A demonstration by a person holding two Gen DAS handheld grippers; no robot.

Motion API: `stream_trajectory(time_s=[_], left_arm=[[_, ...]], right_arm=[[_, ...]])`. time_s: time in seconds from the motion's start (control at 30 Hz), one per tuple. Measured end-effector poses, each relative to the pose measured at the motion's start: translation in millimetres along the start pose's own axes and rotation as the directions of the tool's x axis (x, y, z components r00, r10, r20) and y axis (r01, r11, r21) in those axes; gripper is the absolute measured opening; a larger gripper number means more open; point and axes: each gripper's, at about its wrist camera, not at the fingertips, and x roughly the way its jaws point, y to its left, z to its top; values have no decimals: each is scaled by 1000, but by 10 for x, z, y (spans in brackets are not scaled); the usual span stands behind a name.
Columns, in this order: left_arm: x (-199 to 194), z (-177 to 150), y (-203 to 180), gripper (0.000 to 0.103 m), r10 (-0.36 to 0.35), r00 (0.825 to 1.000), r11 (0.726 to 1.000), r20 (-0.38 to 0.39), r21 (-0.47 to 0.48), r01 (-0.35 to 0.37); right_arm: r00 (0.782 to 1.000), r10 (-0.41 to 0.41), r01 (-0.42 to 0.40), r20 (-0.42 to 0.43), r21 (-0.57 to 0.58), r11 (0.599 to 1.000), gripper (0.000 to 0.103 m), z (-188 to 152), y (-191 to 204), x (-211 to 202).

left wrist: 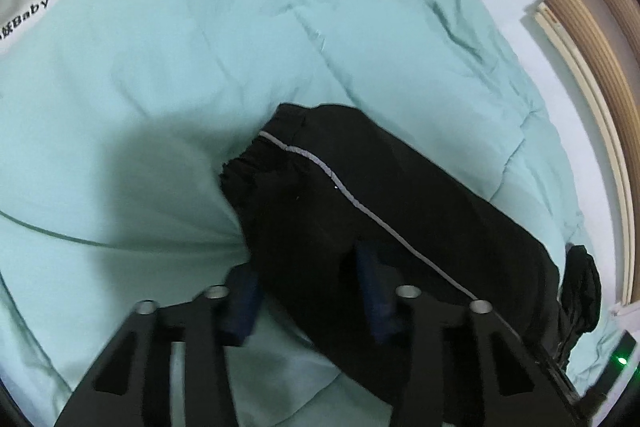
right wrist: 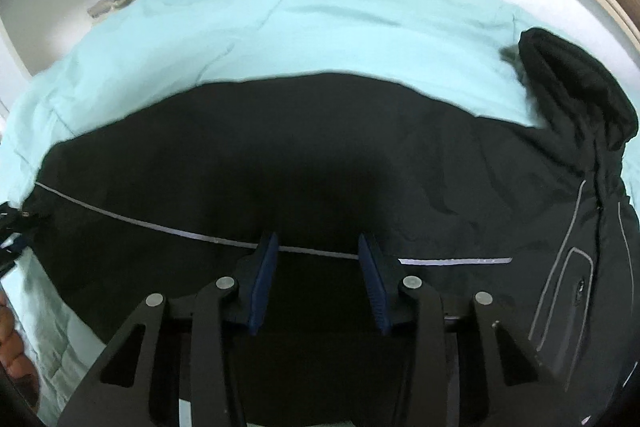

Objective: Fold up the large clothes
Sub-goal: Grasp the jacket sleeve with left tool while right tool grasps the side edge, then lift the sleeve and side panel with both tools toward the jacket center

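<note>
A black jacket [left wrist: 360, 187] with thin grey piping lies on a mint green quilt [left wrist: 160, 67]. In the left wrist view its gathered hem end points toward me. My left gripper [left wrist: 306, 267] straddles the near edge there, and the black fabric fills the gap between its blue pads [left wrist: 240, 307]. In the right wrist view the jacket [right wrist: 280, 147] lies spread sideways, with its hood [right wrist: 576, 87] at the far right. My right gripper [right wrist: 317, 241] is down on the cloth at the grey stripe. Its pads [right wrist: 262, 279] stand apart with flat fabric between them.
The quilt [right wrist: 320, 27] covers the bed around the jacket. A curved wooden frame [left wrist: 600, 67] runs along the right of the left wrist view. A white bag with printed letters [left wrist: 28, 15] sits at the far left. Part of a hand [right wrist: 12, 347] shows at the left edge.
</note>
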Motion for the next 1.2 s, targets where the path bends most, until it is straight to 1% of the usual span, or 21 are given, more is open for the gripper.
stream_trajectory(time_s=[0.03, 0.07, 0.23, 0.4, 0.43, 0.47, 0.5, 0.53, 0.57, 0.63, 0.7, 0.73, 0.8, 0.83, 0.87, 0.9, 0.93, 0.97, 1.07, 1.13, 1.2], left_arm=[[-2, 25, -23, 33, -6, 1000, 1000, 1, -1, 6], [-28, 32, -17, 32, -16, 1000, 1000, 2, -5, 16], [-77, 9, 48, 32, -31, 999, 999, -17, -20, 31], [-290, -52, 68, 32, -35, 999, 999, 24, -26, 35], [-308, -61, 77, 35, -28, 999, 999, 26, -24, 29], [-288, -58, 90, 41, -16, 1000, 1000, 21, -23, 17], [-245, -44, 102, 43, 11, 1000, 1000, 17, -24, -10], [-210, -33, 121, 43, 19, 1000, 999, 15, -27, -18], [-159, -15, 131, 43, 9, 1000, 1000, 14, -27, -8], [-89, 13, 126, 43, 18, 1000, 1000, 7, -22, -18], [-3, 47, 95, 48, 28, 1000, 1000, -2, -11, -28], [59, 60, 83, 55, 32, 999, 999, -17, -8, -32], [128, 82, 86, 55, 35, 999, 999, -29, -16, -36], [101, 83, 71, 51, 36, 999, 999, -12, -7, -36], [48, 70, 27, 43, 52, 999, 999, 3, 17, -52], [-24, 43, -25, 40, 65, 998, 997, 19, 48, -65], [-107, 8, -69, 32, 71, 997, 994, 36, 77, -74], [-172, -17, -101, 26, 78, 996, 992, 47, 96, -82], [-507, -128, -225, 20, 73, 992, 985, 100, 146, -87], [-670, -159, -310, 16, 49, 992, 984, 117, 166, -68], [-814, -203, -411, 16, 36, 990, 980, 135, 190, -61]], right_arm=[[1000, -4, 4, -11, -9, 1000, 45, -6, 10, 42], [1000, -5, 5, -25, -17, 1000, 45, -8, 16, 87], [999, 9, -11, -49, -22, 1000, 45, 8, 22, 143], [999, 10, -12, -39, -56, 998, 45, -22, 68, 131], [999, 16, -18, -39, -55, 998, 45, -19, 64, 129], [999, 20, -22, -40, -53, 998, 45, -12, 69, 133], [999, 25, -27, -42, -50, 998, 45, -9, 65, 133], [999, 25, -27, -43, -49, 998, 45, -14, 82, 129], [999, 24, -26, -44, -50, 998, 46, -9, 114, 129], [999, 26, -29, -45, -57, 998, 47, -7, 140, 129], [999, 29, -32, -46, -64, 997, 47, 2, 157, 130], [998, 31, -34, -46, -64, 997, 47, 7, 157, 142], [998, 34, -37, -45, -63, 997, 47, -12, 194, 114], [998, 33, -36, -45, -64, 997, 47, -8, 186, 122], [998, 33, -36, -45, -65, 997, 47, -2, 172, 132], [998, 33, -36, -44, -68, 997, 47, -3, 171, 131], [998, 34, -37, -44, -69, 997, 47, -9, 177, 127], [998, 35, -38, -45, -69, 997, 47, -9, 173, 131], [998, 33, -37, -47, -69, 997, 48, -8, 170, 140], [998, 30, -33, -48, -68, 997, 48, -6, 170, 139], [998, 35, -38, -52, -63, 997, 49, 2, 155, 140]])
